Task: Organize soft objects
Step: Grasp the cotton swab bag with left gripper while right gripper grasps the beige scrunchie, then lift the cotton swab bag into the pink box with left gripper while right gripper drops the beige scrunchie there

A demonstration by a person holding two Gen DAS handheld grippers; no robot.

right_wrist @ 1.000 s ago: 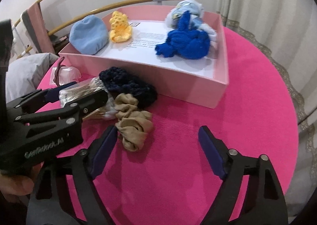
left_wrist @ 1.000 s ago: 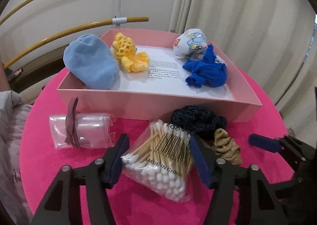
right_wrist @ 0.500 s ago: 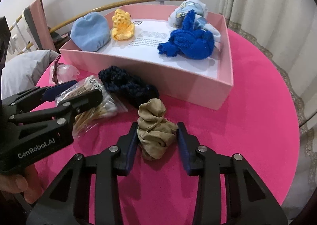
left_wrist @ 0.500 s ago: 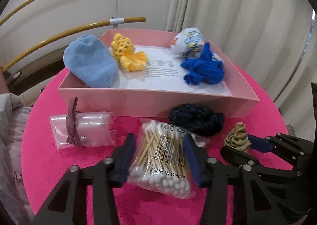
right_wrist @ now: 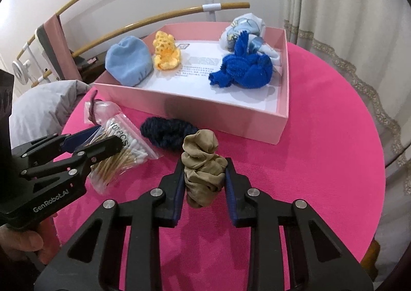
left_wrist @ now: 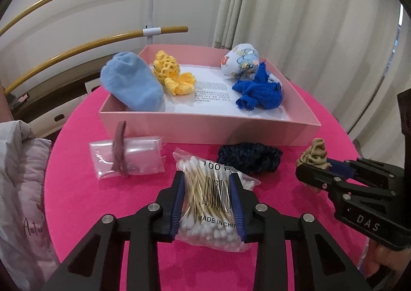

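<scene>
My left gripper [left_wrist: 207,180] is closing, and its blue pads press on a clear bag of cotton swabs [left_wrist: 213,214] at the table's near side. My right gripper [right_wrist: 204,170] is closing too, pinching a crumpled tan stocking bundle [right_wrist: 203,162] that stands up between its pads, just off the cloth. Behind them a pink box [left_wrist: 205,129] holds a light blue sock [left_wrist: 131,85], a yellow crochet piece [left_wrist: 172,78], a printed cloth [left_wrist: 241,60] and a blue knit bundle [left_wrist: 259,92]. A dark navy knit piece [left_wrist: 249,160] lies in front of the box.
A clear plastic pouch with a brown hair tie [left_wrist: 128,157] lies left of the swabs. The round table has a pink cloth [right_wrist: 321,162]. Curved wooden rails [left_wrist: 102,42] and a curtain [left_wrist: 295,21] stand behind it. Grey-white fabric [left_wrist: 20,188] lies at the left edge.
Both grippers went from wide open to closed: the left on the cotton swab bag, the right on the tan bundle. Both have risen a little and the tan bundle has left the navy piece.
</scene>
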